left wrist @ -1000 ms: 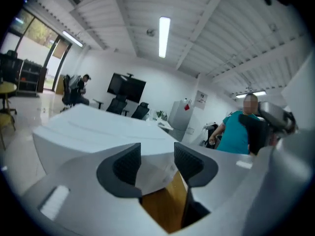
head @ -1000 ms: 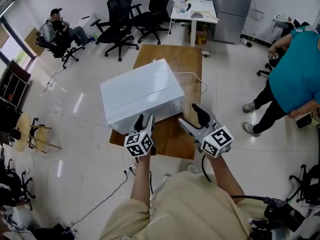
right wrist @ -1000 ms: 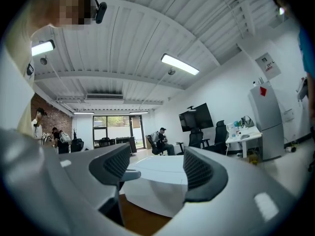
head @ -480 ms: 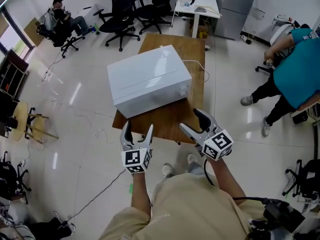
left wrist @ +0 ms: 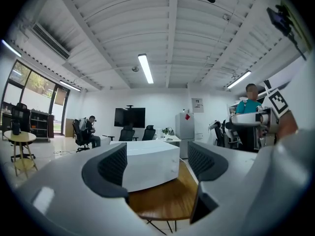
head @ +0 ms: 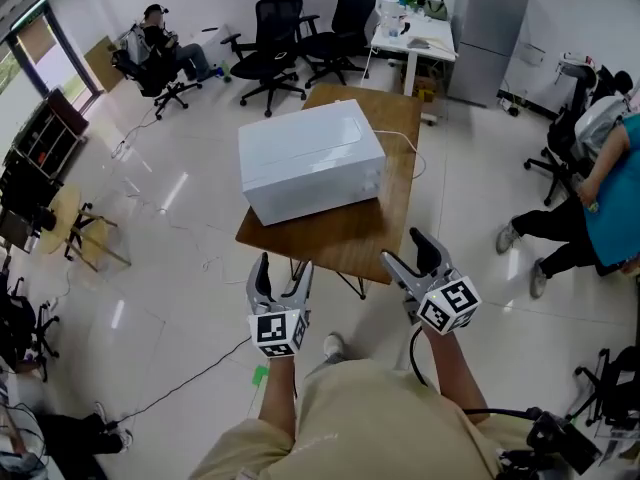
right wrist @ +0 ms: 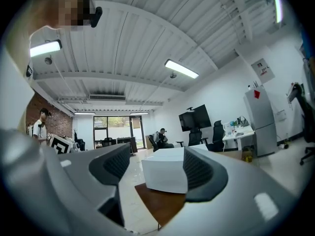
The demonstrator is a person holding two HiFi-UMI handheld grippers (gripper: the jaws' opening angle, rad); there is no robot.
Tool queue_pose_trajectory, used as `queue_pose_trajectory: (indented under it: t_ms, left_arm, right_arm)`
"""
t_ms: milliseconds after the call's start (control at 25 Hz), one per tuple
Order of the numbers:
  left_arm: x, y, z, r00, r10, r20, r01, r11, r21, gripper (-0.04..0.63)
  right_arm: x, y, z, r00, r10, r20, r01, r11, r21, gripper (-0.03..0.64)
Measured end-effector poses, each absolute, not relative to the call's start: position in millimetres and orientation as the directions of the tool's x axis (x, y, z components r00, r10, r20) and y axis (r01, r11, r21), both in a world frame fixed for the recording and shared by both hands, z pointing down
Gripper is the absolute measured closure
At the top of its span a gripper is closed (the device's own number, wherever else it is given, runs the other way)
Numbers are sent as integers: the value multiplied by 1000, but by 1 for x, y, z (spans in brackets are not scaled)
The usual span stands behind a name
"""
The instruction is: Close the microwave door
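Observation:
The white microwave (head: 310, 158) stands on a small wooden table (head: 350, 236), its door flush with the body on the side facing me. Both grippers hover off the table's near edge, apart from the microwave. My left gripper (head: 283, 273) is open with nothing between its jaws. My right gripper (head: 404, 251) also has its jaws spread, empty. In the left gripper view the microwave (left wrist: 147, 167) shows beyond the open gripper (left wrist: 157, 165). The right gripper view frames the microwave (right wrist: 167, 177) past its gripper (right wrist: 156, 170).
Several black office chairs (head: 270, 63) stand behind the table, one with a seated person (head: 160, 38). A white desk (head: 415, 38) and grey fridge (head: 490, 28) sit at the back right. A person in teal (head: 610, 198) stands at right. A cable (head: 190, 383) crosses the floor.
Both grippers drew back from the microwave's front, off the table edge toward my body. The left jaws spread wider. The whole view pulled away from the table.

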State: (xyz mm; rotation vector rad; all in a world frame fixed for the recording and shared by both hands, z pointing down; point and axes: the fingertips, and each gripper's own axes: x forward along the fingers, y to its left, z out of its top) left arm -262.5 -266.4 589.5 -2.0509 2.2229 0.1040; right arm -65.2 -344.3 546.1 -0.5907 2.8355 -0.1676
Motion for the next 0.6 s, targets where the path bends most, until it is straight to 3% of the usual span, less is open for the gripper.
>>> queue_pose_trajectory:
  t_ms: [200, 440, 600]
  left_arm:
    - [-197, -226, 596, -113, -984, -141, -993, 107, 49, 221]
    - [-107, -232, 599, -104, -992, -75, -995, 104, 8, 222]
    - [-59, -202, 594, -93, -992, -82, -994, 96, -42, 222]
  right_arm:
    - [10, -307, 564, -892, -393, -223, -362, 917, -170, 290]
    - [102, -335, 598, -869, -476, -136, -437, 866, -243, 290]
    - [140, -306, 583, -863, -465, -197, -420, 877, -233, 290]
